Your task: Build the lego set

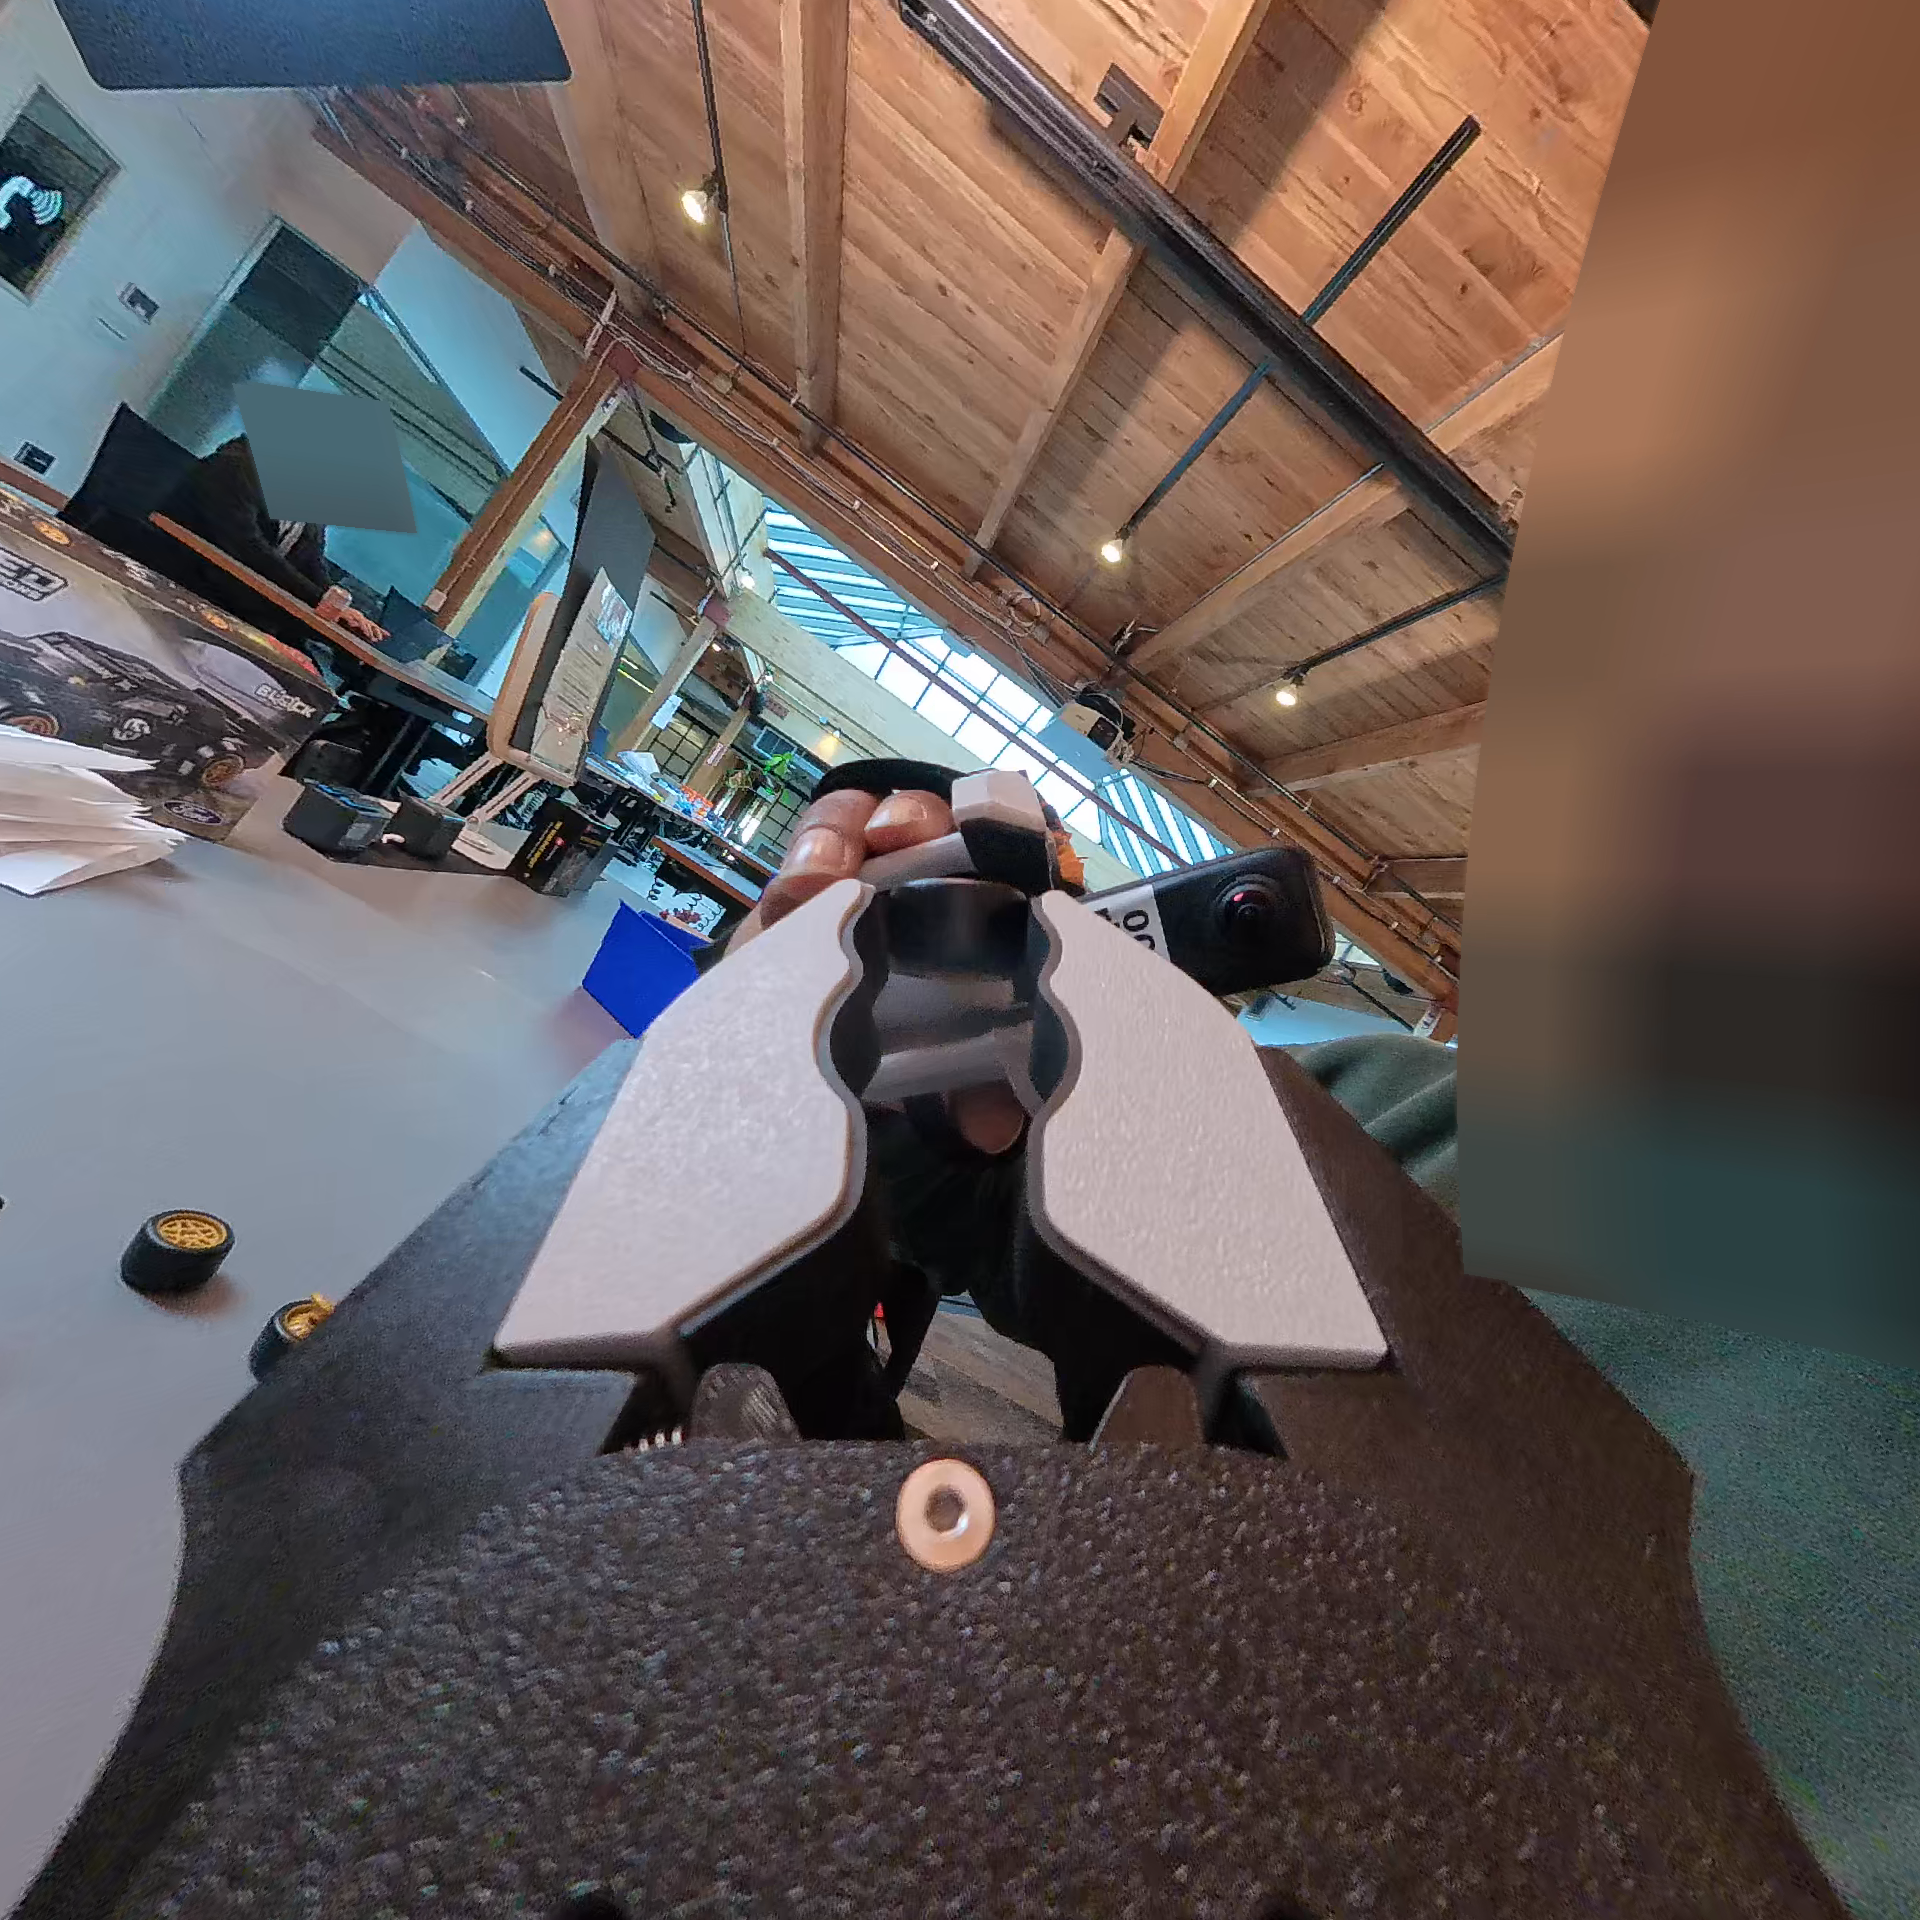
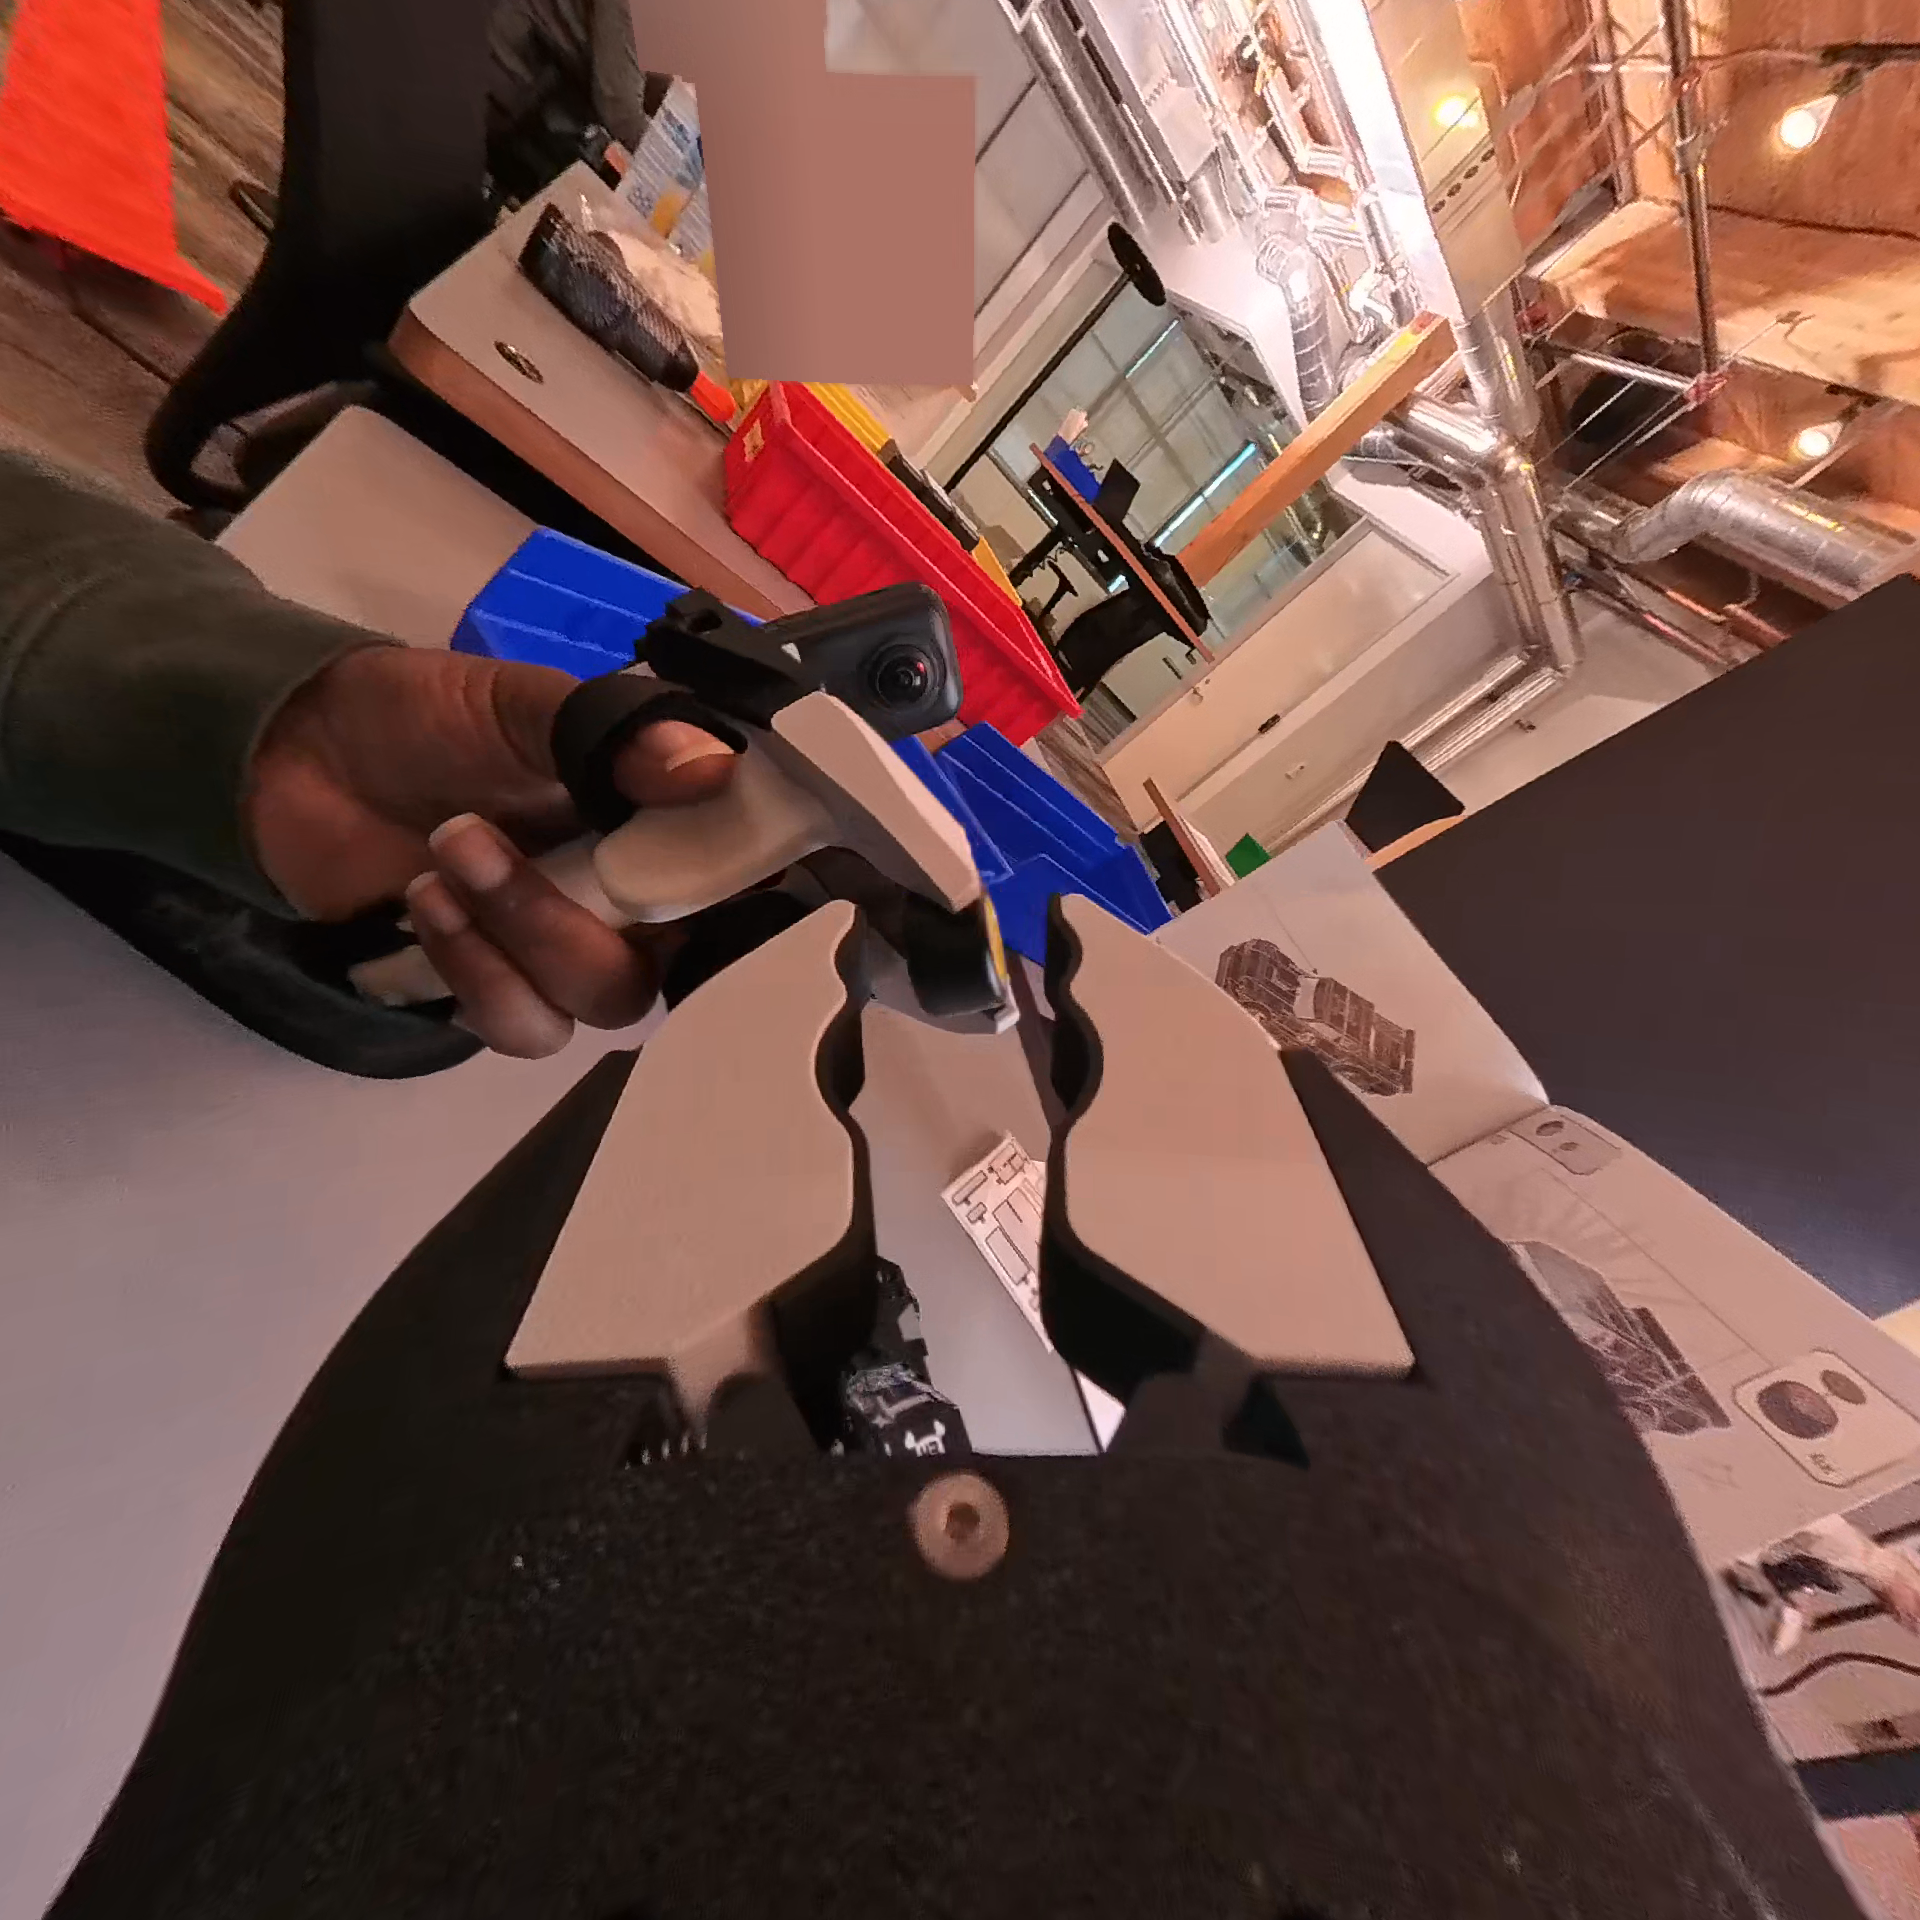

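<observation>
My left gripper (image 1: 945, 904) is shut on a wheel (image 1: 935, 925) with a black tyre, held up above the grey table (image 1: 260, 1039). In the right wrist view the same wheel (image 2: 951, 982) shows a yellow rim edge and sits in the gap at the tips of my right gripper (image 2: 951, 914). The right gripper's jaws stand apart on either side of the wheel, and I see no contact. A hand holds the left gripper, whose grey finger (image 2: 883, 790) points into that gap. Two more gold-rimmed wheels (image 1: 177, 1247) (image 1: 291, 1330) lie on the table at the left.
An open instruction booklet (image 2: 1455, 1195) and a sticker sheet (image 2: 997, 1216) lie under the right gripper, with a dark printed lego piece (image 2: 899, 1403) below it. The set's box (image 1: 135, 707) and white bags (image 1: 62, 821) are far left. Blue bins (image 2: 1039, 831) and a red bin (image 2: 873, 540) stand behind. Only a small space, under 4 cm, lies between the two pairs of fingers.
</observation>
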`<state>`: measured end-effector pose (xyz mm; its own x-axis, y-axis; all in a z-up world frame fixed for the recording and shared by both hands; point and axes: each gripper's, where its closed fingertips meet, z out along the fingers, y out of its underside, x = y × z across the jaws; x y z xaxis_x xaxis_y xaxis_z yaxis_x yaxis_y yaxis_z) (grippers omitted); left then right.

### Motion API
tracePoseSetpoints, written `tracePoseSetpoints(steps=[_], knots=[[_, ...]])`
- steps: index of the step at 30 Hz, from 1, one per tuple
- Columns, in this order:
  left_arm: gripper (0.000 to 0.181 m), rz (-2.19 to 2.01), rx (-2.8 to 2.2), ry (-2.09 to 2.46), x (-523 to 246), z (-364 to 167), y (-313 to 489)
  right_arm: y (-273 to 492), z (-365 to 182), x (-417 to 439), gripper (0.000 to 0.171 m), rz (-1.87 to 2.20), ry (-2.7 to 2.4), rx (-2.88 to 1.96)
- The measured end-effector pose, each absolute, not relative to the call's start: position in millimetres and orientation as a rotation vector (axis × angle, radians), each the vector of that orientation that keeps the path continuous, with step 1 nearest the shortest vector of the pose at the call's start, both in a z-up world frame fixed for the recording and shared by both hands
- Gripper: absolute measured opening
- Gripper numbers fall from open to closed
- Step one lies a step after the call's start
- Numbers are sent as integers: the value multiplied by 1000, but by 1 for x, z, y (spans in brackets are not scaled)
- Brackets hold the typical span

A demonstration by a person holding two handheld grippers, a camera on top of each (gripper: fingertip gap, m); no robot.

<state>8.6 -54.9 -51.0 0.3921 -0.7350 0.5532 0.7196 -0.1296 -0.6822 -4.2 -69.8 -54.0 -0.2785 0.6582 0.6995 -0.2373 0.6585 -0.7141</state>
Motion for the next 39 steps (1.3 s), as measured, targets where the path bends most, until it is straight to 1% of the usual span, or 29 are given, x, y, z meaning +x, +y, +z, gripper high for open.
tracePoseSetpoints(steps=[3, 13, 22, 34, 35, 36, 39], knots=[[26, -1234, -1162, 21, 8, -52, -56, -67, -54, -3, 32, 888, -1677, -344], [26, -1191, -1202, 36, 10, -54, -56, -67, -63, -3, 17, 766, -1778, -279], [26, -1226, -1187, -11, 9, -58, -56, -67, -69, -5, 15, 716, -1792, -295], [26, -1244, -1170, 19, 7, -68, -57, -69, -78, -6, 17, 743, -1839, -344], [26, -1223, -1170, 29, 6, -67, -57, -68, -75, -6, 27, 759, -1834, -356], [26, -1200, -1165, 36, 3, -66, -58, -66, -73, -5, 30, 772, -1824, -366], [26, -1148, -1176, 63, -2, -65, -61, -63, -70, -1, 30, 809, -1796, -375]])
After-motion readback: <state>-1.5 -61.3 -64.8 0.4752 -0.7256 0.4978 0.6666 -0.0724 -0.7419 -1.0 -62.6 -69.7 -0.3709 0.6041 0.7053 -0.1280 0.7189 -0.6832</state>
